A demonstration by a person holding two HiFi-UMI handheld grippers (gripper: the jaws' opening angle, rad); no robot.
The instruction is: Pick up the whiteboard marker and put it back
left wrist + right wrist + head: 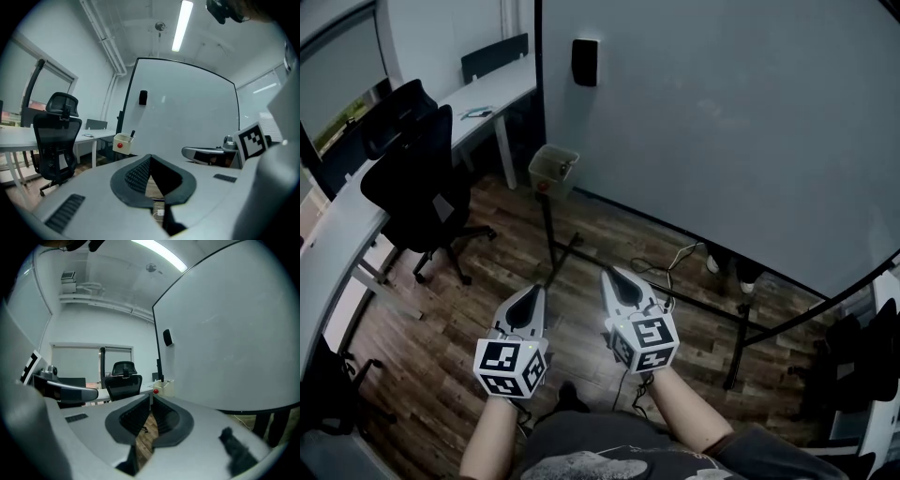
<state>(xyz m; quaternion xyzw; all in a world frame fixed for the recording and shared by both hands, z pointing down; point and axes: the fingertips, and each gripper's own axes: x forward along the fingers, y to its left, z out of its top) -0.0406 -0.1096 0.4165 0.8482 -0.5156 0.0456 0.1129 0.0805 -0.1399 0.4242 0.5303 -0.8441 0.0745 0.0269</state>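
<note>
Black mesh-backed office chairs (422, 183) stand at the upper left, beside a long white table (511, 84). A thin white cable (682, 251) trails over the dark wood-plank floor (487, 281) at centre.

Your dark plank floor (487, 272) is matt, grainy wood; the large white whiteboard (722, 122) looks smooth, faintly glossy; your left claw (150, 157) has ribbed black pads (133, 176).
</note>
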